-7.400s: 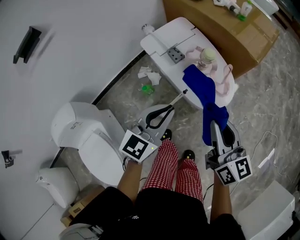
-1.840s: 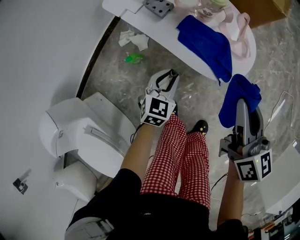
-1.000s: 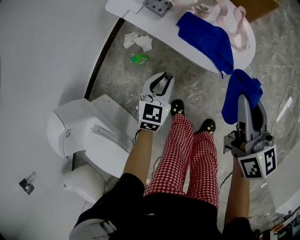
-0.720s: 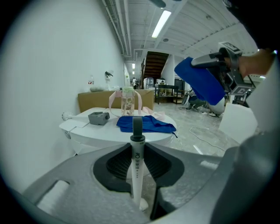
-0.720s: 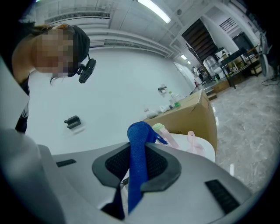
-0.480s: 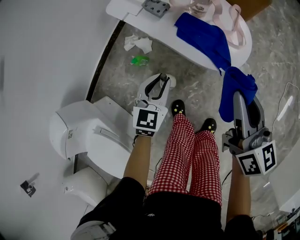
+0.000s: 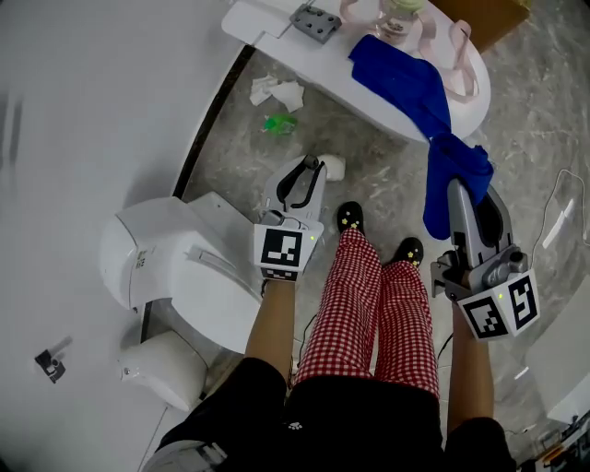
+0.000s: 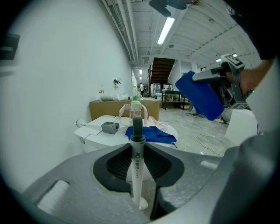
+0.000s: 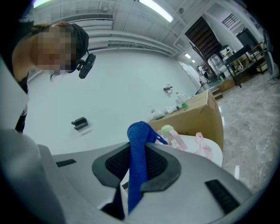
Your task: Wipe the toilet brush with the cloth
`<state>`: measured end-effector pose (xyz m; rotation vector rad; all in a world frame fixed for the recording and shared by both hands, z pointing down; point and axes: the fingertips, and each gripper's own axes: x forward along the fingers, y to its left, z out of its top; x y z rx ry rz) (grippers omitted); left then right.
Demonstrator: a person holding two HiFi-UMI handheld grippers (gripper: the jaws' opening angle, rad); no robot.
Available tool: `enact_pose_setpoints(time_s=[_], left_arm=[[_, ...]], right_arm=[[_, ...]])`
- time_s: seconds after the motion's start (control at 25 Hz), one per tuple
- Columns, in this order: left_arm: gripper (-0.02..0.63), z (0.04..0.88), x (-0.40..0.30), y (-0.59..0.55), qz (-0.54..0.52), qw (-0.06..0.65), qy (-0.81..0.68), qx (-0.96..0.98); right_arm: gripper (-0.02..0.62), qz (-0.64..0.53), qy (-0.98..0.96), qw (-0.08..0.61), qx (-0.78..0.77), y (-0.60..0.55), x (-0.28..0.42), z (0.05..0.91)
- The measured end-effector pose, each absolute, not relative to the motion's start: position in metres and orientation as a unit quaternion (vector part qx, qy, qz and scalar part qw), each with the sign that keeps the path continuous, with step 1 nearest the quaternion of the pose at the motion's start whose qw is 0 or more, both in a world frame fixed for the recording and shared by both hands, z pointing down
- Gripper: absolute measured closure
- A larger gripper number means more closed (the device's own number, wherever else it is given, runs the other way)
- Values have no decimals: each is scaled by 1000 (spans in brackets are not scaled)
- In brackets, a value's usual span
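A plain white wall (image 7: pixel 83 101) meets a grey marbled stone floor (image 7: pixel 387 189) along a dark skirting strip. A glossy white toilet with a closed lid (image 7: pixel 175 267) stands against the wall. Beyond it is a smooth white oval table (image 7: pixel 369 88), with a brown cardboard box (image 7: pixel 489 11) behind its far edge.

A person in red-and-white checked trousers (image 7: pixel 364 313) and black shoes stands on the bare floor between toilet and table, with open stone to the right.

The left gripper (image 7: pixel 307 171), grey plastic with ribbed black pads, is clamped on the toilet brush (image 8: pixel 137 146), a slim white plastic stick with a dark grey end. The brush is held above the floor, just off the table's near edge.

The right gripper (image 7: pixel 461 198) is closed tight on a royal-blue cloth of soft nubbly fabric (image 9: pixel 139 135), which bunches above the jaws and hangs below them. Brush and cloth are apart.

A second blue cloth (image 7: pixel 401 74) lies on the table and droops over its near edge. At the far edge stands a clear bottle with a pale green cap and pink strap (image 7: pixel 399 17). A small grey metal block with holes (image 7: pixel 315 22) sits near the left end.

Crumpled white paper (image 7: pixel 278 90) and a small green scrap (image 7: pixel 279 123) lie on the floor by the table's left end.
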<state>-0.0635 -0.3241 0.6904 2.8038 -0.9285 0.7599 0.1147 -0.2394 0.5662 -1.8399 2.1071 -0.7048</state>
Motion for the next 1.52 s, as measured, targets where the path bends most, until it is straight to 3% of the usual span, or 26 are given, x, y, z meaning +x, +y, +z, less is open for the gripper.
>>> enact_pose_setpoints(time_s=[1.2,1.52], left_arm=[[514,601,-65,-267,213,49,-330,918],[514,570,-59,-254,210,45,-326,921]], right_arm=[[531,-220,794,132,-551,-225,67,514],[531,-226,808,162,-520,-218,55,504]])
